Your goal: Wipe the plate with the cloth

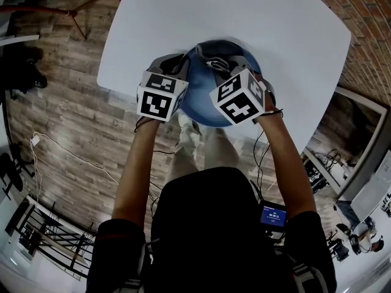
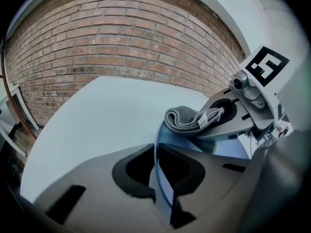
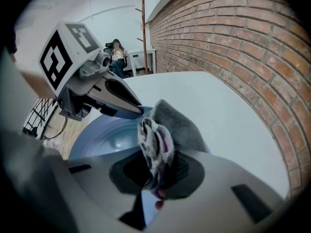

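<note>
Blue plate (image 1: pixel 200 99) lies at the near edge of a white table (image 1: pixel 244 17) in the head view, both grippers at its rim. The marker cubes of the left gripper (image 1: pixel 174 66) and right gripper (image 1: pixel 235 65) cover much of it, and the grey cloth (image 1: pixel 214 57) is hard to make out from the jaws.

In the left gripper view, the left gripper (image 2: pixel 158 171) is closed on the plate's (image 2: pixel 194 142) thin rim, seen edge-on. Its own jaws hide most of the dish. Across it, the right gripper (image 2: pixel 214 116) carries the folded cloth (image 2: pixel 187 119).

In the right gripper view, the right gripper (image 3: pixel 155 174) is clamped on the bunched cloth (image 3: pixel 170 125), which drapes over the plate's (image 3: pixel 107 135) rim and hides it there.
</note>
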Demonstrator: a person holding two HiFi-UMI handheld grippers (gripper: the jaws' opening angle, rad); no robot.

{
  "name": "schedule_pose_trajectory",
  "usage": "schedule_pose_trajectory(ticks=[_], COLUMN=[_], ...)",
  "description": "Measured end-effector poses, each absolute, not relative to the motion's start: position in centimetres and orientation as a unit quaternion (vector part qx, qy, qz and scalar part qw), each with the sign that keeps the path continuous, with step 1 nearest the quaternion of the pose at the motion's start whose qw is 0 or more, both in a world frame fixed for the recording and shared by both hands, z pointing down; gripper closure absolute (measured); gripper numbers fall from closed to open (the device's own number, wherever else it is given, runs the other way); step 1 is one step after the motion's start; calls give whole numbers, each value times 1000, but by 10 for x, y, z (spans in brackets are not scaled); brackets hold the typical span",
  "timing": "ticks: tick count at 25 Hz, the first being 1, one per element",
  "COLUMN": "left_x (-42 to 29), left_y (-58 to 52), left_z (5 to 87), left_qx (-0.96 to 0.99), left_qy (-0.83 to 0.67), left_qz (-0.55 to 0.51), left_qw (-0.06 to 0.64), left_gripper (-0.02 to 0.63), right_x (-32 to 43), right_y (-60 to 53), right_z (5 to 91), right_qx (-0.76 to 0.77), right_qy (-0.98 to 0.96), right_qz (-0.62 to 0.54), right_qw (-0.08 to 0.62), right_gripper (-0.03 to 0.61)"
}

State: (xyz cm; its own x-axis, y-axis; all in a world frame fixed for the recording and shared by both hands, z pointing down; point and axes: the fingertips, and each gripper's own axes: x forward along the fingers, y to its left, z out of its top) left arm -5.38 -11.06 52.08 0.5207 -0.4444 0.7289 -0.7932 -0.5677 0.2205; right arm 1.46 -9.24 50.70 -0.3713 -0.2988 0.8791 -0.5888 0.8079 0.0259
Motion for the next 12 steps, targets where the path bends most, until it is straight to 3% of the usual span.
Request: schedule_pose_trajectory(ticks=[12], left_x=[-55], left_y=[-111], left_z=[521], left_qx=[826], left_qy=[-379], left_qz=[309], left_qw=[280], left_gripper=[572], right_x=[31], right_y=[-83], right_z=[508], right_qx=[274], right_qy=[-801], right_qz=[148], right_qw=[512], right_gripper=[528])
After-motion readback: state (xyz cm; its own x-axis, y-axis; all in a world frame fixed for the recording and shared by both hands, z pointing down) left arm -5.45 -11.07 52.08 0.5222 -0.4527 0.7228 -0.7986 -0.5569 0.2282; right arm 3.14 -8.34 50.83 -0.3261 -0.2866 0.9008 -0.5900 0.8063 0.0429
